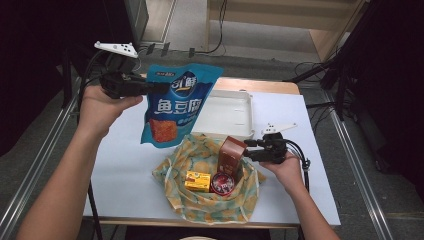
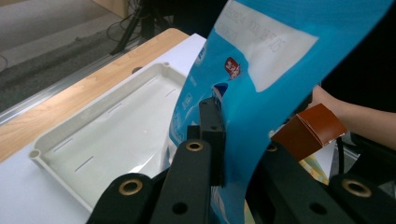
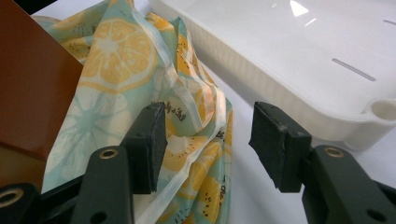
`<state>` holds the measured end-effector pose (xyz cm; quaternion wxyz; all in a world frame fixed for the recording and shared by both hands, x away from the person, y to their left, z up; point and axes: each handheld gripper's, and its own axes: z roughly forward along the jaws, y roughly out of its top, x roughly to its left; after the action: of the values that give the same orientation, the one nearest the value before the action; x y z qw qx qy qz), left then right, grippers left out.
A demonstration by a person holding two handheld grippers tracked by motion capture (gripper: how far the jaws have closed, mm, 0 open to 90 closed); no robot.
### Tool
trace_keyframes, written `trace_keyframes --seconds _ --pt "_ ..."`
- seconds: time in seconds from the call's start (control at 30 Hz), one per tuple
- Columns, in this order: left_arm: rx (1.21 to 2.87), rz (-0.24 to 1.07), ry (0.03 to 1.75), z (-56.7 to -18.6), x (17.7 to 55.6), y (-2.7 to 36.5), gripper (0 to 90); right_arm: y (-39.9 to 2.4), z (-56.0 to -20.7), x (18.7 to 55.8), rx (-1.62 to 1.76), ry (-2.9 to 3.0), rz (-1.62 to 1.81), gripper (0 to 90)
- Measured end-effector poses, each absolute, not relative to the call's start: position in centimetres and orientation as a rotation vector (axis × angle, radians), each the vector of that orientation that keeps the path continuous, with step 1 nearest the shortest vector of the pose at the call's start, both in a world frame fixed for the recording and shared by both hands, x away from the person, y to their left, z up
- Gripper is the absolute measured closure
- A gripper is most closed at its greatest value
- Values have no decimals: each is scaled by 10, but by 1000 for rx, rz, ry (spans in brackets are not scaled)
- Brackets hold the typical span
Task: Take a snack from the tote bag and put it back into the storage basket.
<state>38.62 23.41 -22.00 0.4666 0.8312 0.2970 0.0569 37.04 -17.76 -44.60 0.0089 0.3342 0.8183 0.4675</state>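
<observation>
Left to right: your left gripper [image 1: 159, 88] is clamped on the left edge of the blue snack pouch [image 1: 177, 102], which hangs long axis vertical above the table's far-left part, clear of the bag. The white tray [image 1: 227, 114] lies just right of the pouch, at the far edge, so the left hand is the nearer one. Your right gripper [image 1: 248, 148] holds its jaws apart, empty, beside the lemon-print bag [image 1: 200, 200] near the front edge.

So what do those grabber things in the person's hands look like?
Both the left gripper and the right gripper are black, with two flat jaws, brass-coloured rivets and square pads. Each carries a pale three-cornered plate with dark dots on top, and a black cable trails off. The forearms are bare, with no sleeves.
</observation>
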Motion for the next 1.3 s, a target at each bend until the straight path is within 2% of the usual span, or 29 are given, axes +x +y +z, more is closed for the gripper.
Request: trace_keyframes --seconds 0.4,0.67,1.3 --pt "2069 164 789 -229 416 225 894 -178 -446 370 1042 2559 1455 469" --pt "2042 135 783 -235 436 222 894 -176 -446 368 1031 2565 1438 471" --pt "2074 142 799 -248 479 186 894 -176 -446 364 1011 2565 1435 476"
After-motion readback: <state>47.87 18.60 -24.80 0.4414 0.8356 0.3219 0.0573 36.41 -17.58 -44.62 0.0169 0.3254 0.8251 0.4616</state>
